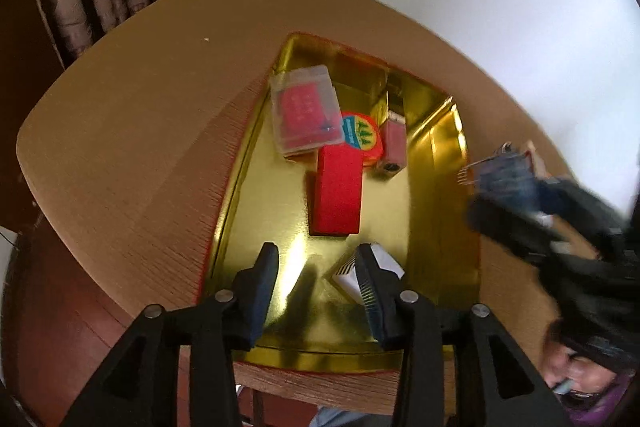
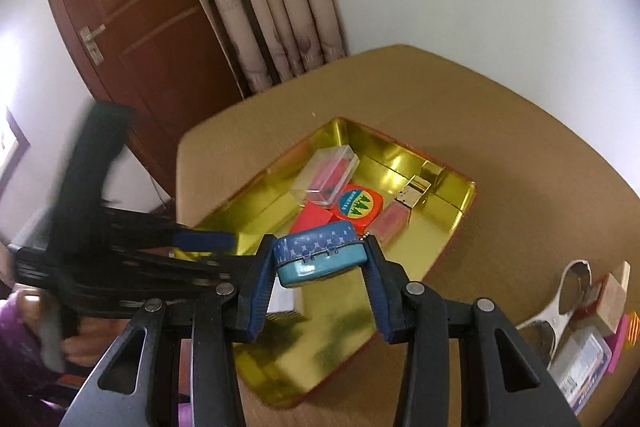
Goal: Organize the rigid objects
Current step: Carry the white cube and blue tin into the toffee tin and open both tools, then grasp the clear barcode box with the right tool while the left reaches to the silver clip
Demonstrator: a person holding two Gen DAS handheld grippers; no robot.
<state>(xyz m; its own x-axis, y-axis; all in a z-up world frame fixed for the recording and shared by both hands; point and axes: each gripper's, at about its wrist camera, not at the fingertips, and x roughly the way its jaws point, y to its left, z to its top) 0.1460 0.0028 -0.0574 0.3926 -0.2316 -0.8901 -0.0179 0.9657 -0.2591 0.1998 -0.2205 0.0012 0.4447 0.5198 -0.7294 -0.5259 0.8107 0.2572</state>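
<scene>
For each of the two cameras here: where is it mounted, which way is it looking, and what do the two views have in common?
Left wrist view: sits on the left hand-held gripper, looking steeply down into the gold metal tray; its open fingers show, beside a small white box.
Right wrist view: sits on the right hand-held gripper, looking down across the round wooden table; its fingers clamp a blue hinged tin.
Shared: the tray, the red rectangular box, the clear plastic case, and each other's gripper.
</scene>
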